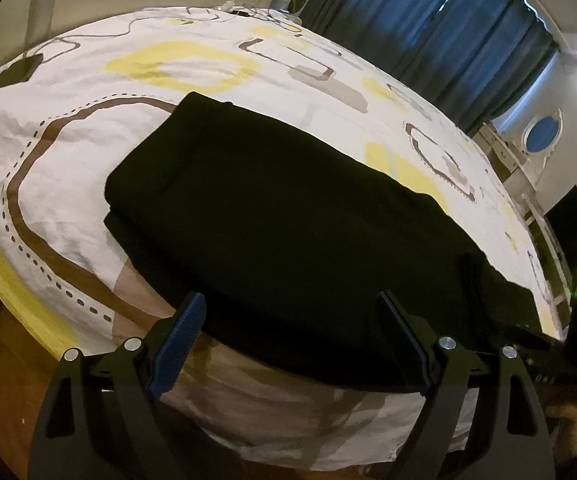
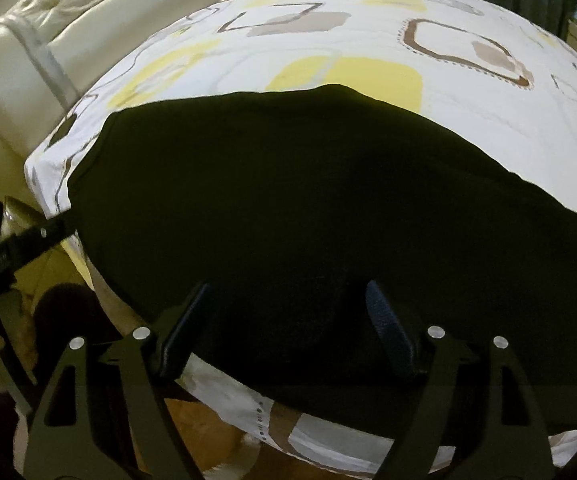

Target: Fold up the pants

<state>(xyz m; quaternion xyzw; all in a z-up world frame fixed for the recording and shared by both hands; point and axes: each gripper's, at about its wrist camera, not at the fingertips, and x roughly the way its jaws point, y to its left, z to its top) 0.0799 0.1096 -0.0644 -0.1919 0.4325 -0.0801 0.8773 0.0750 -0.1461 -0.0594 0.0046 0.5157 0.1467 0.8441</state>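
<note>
both tongs spread wide, gripping nothing: left tongs and right tongs poised at near edge of black pants, probably lined up to pinch that edge. pants lying on patterned bedspread, doubled over, likely awaiting another fold.

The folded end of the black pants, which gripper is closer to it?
Left. The left gripper is open near the pants' doubled-over end; the right gripper is open farther along their near edge.
</note>
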